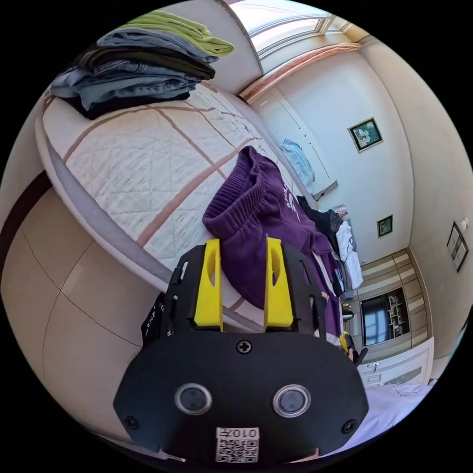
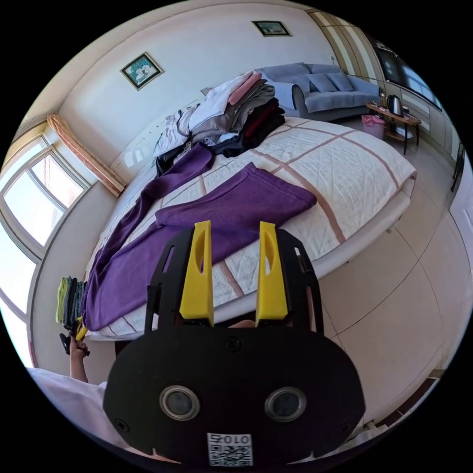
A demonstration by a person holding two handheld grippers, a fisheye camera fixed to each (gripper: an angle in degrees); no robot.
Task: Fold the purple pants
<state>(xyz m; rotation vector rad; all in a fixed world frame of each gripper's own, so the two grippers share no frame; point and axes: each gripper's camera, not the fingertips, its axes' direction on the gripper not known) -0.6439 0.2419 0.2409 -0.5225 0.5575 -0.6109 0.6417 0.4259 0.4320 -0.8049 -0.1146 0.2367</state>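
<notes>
Both yellow-jawed grippers, left gripper [image 1: 242, 281] and right gripper [image 2: 232, 268], gape wide holding nothing; the long purple knit pants [image 2: 197, 221] lie untidy on the quilted white bed [image 2: 354, 167], so a one-layer pinch risks a crooked fold.

Both views bedside, near, sharing purple pants [image 1: 266, 221].
</notes>
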